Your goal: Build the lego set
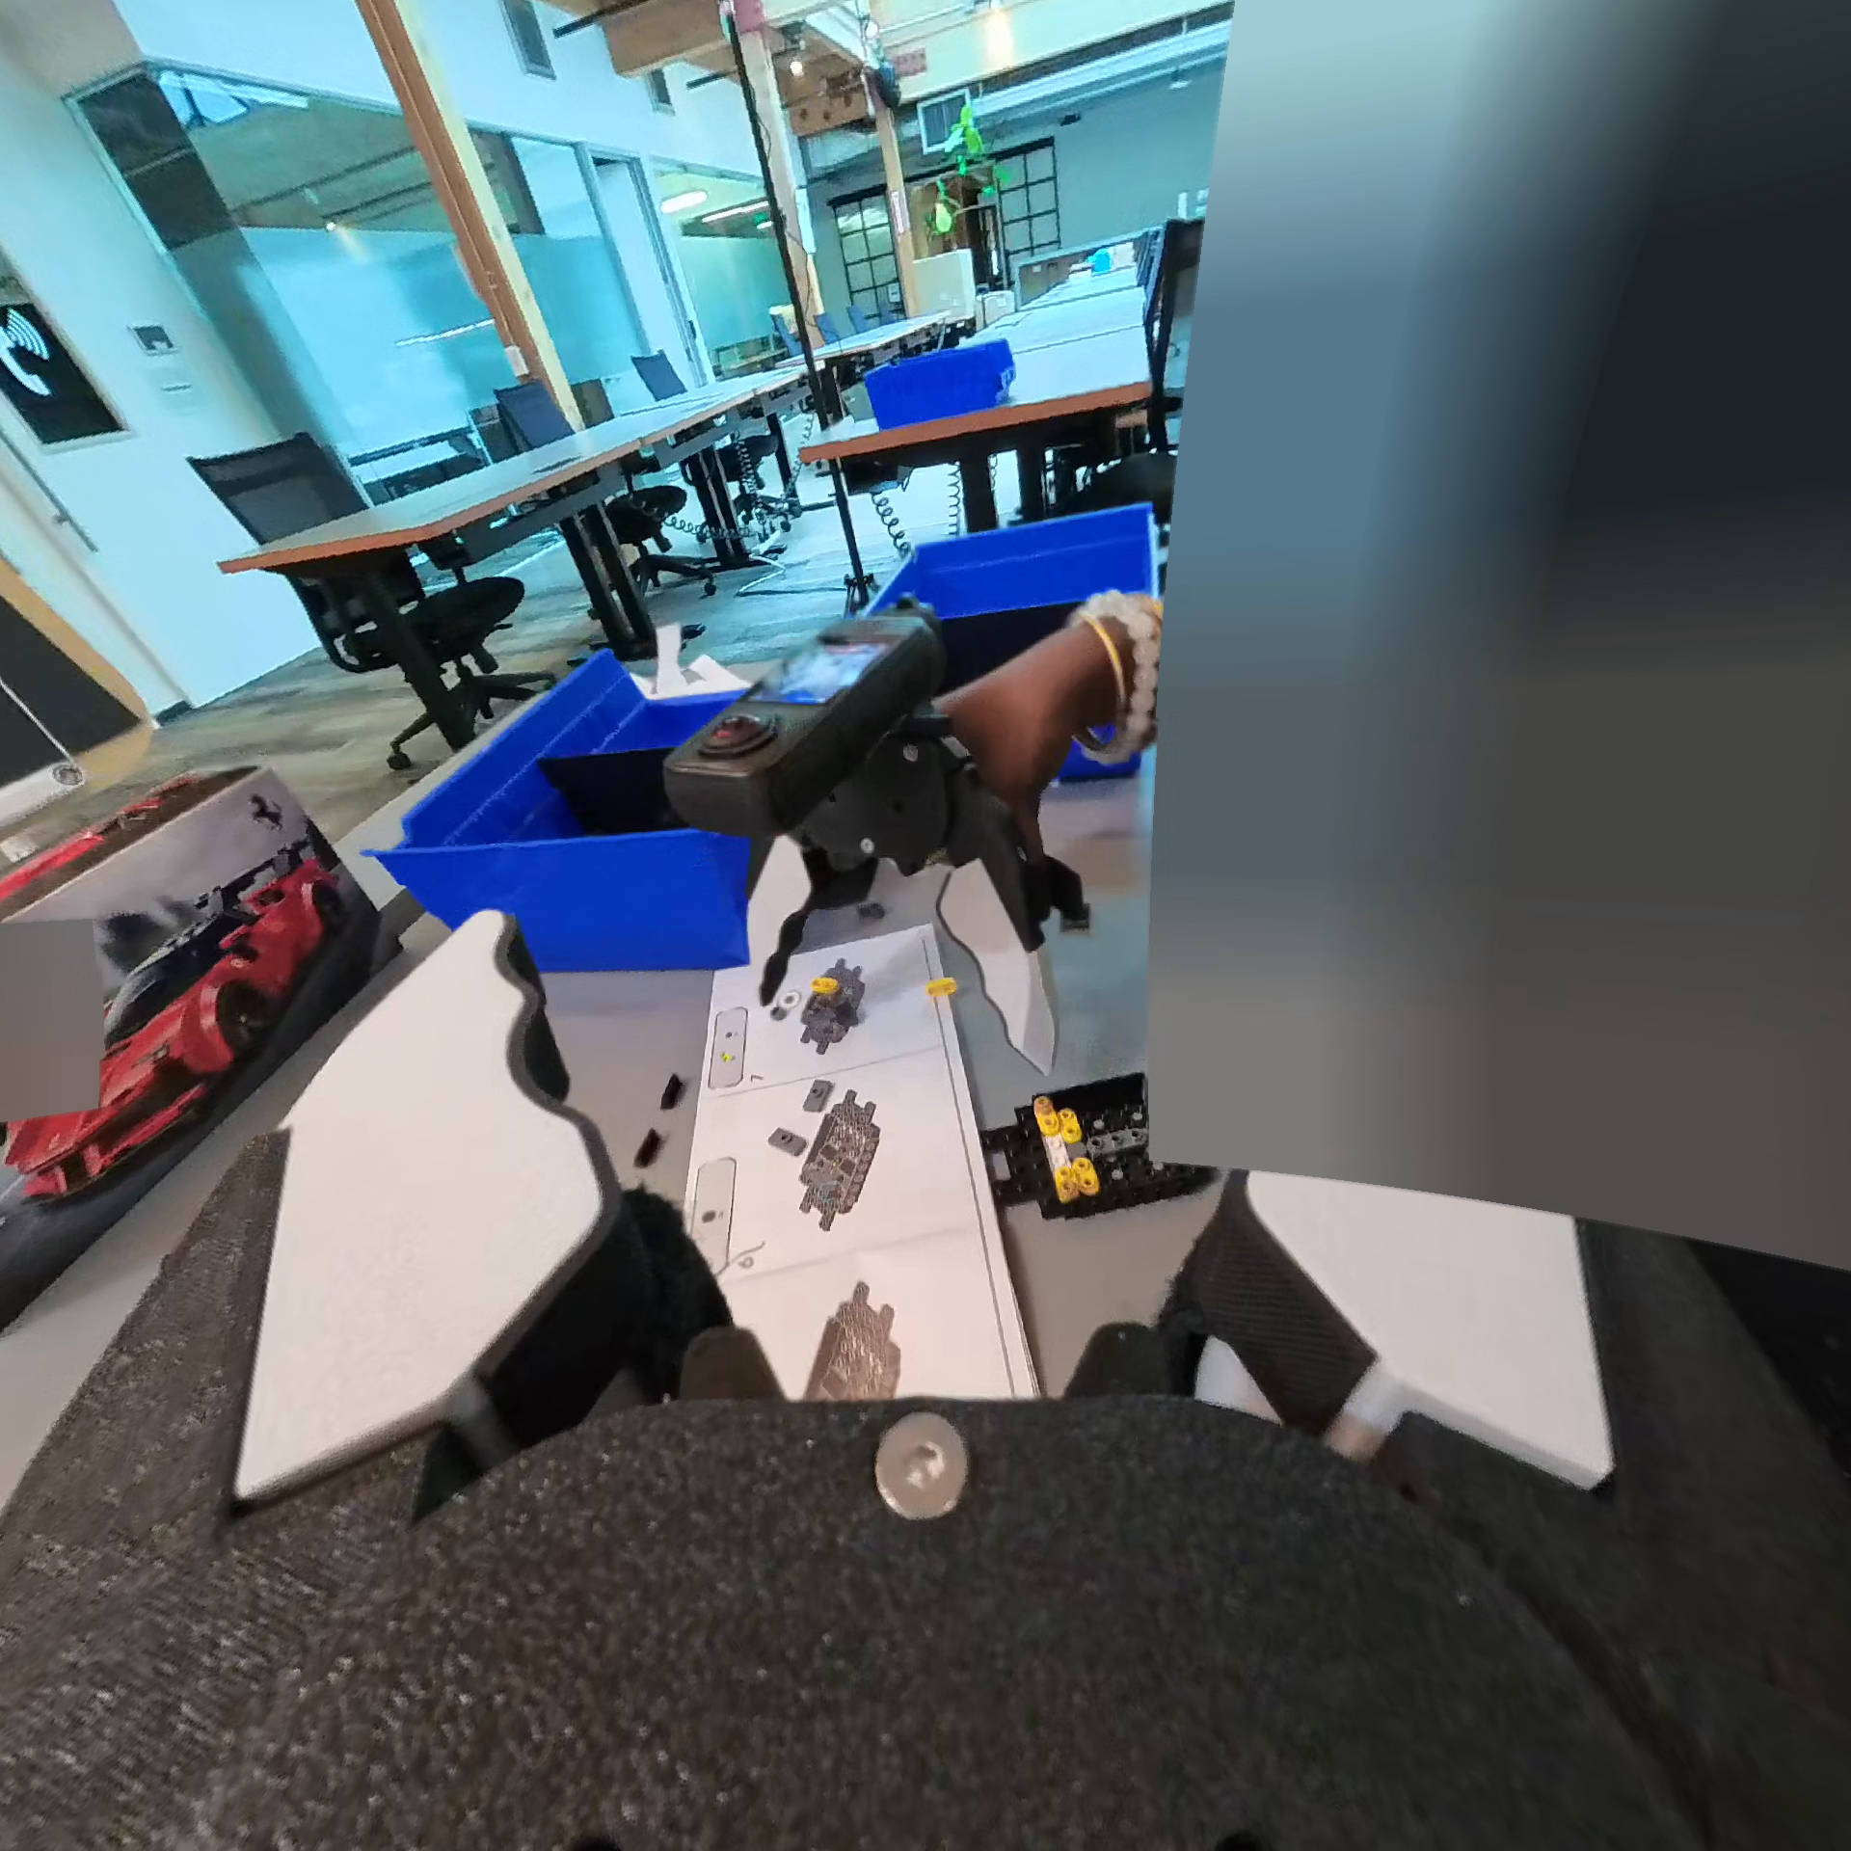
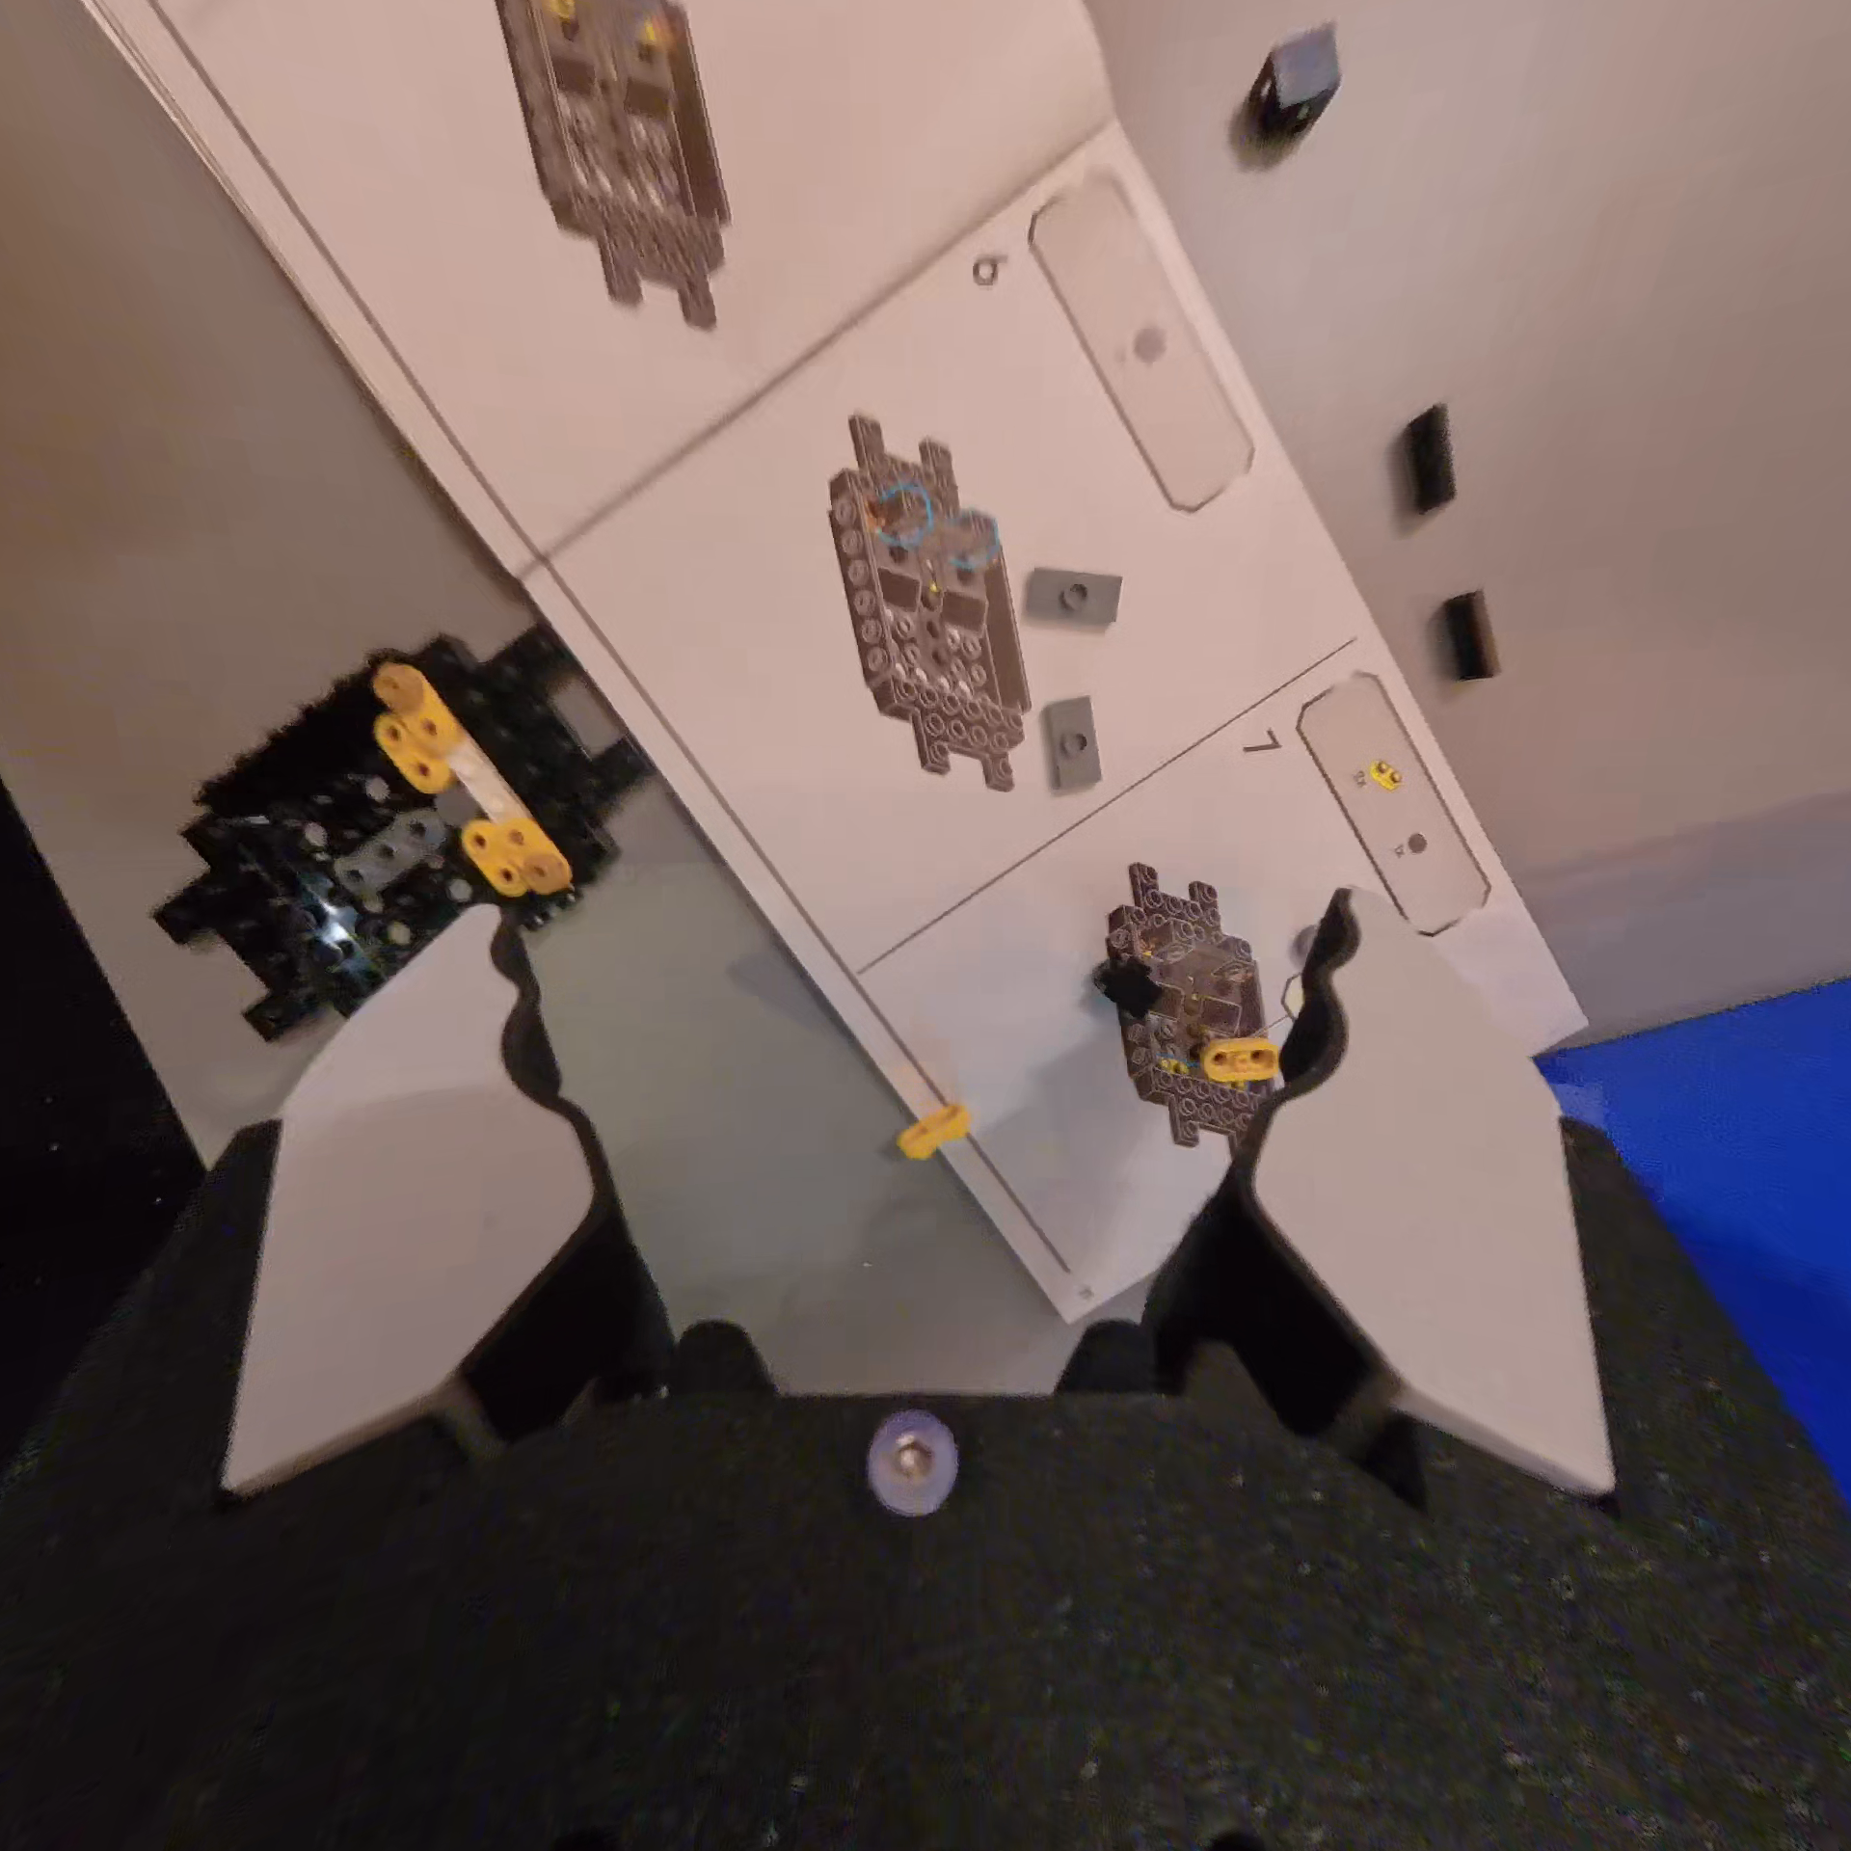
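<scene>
While both grippers hover over the grey table [image 2: 701,1082], neither holds anything.

Right gripper [image 2: 921,962]: jaws spread wide, nothing between them; it hangs low over the near corner of the instruction booklet [image 2: 761,421]. One yellow two-hole piece [image 2: 1240,1059] lies on the page just beside the right-hand fingertip [image 2: 1332,962], its long axis running roughly across the jaws. A second yellow piece [image 2: 934,1130] lies at the booklet's edge, between the fingers and closer to the palm. A black brick plate with yellow and grey pieces [image 2: 401,831] sits beyond the opposite fingertip.

Left gripper [image 1: 901,1152]: jaws apart, empty, held back and higher, well apart from the yellow pieces. The right gripper is the nearer of the two.

Blue bin [image 1: 561,881]: behind the booklet.
</scene>
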Motion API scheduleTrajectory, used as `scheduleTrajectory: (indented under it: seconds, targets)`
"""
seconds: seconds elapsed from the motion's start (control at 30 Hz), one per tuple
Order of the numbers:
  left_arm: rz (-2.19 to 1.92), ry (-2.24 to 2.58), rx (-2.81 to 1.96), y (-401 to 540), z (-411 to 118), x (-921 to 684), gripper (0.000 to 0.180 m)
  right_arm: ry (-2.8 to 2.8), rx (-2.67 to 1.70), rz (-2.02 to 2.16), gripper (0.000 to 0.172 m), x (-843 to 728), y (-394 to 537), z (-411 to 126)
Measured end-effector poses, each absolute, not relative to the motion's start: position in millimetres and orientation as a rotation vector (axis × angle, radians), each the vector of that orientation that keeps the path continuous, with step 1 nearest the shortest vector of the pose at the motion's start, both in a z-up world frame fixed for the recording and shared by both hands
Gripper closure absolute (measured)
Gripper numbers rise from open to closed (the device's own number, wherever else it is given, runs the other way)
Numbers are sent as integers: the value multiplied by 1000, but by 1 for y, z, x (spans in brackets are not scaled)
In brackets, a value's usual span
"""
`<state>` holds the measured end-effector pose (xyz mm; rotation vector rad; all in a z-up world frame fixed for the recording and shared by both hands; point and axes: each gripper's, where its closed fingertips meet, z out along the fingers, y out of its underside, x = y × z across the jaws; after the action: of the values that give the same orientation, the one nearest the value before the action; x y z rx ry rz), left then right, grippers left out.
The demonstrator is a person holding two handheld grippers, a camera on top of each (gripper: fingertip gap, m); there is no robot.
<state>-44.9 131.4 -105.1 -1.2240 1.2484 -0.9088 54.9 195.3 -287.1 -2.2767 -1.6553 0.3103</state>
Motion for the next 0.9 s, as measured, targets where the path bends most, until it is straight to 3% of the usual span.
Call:
scheduleTrajectory:
  seconds: [0.03,0.13,0.33,0.47,0.63,0.73,0.83,0.9]
  targets:
    - [-918,1236,-1229,135,-101,-44,41,-1610,-2270,312,30,54,197,-285]
    - [-795,1186,-1260,161,-92,-43,42,-1408,-2190,410,33,45,205,-264]
    - [-683,1073,-1267,193,-68,-36,45,-1001,-1823,741,62,35,215,-174]
    - [-594,1054,-1292,203,-81,-43,44,-904,-1660,996,63,32,204,-140]
    - [-638,1022,-1364,224,-102,-38,40,-818,-1504,1146,52,24,217,-117]
    - [-720,995,-1373,227,-105,-36,37,-847,-1454,1058,32,19,222,-116]
    - [-806,888,-1398,233,-100,-40,36,-910,-1454,910,28,17,221,-131]
    - [-639,776,-1490,258,-109,-55,39,-880,-1527,754,25,23,235,-145]
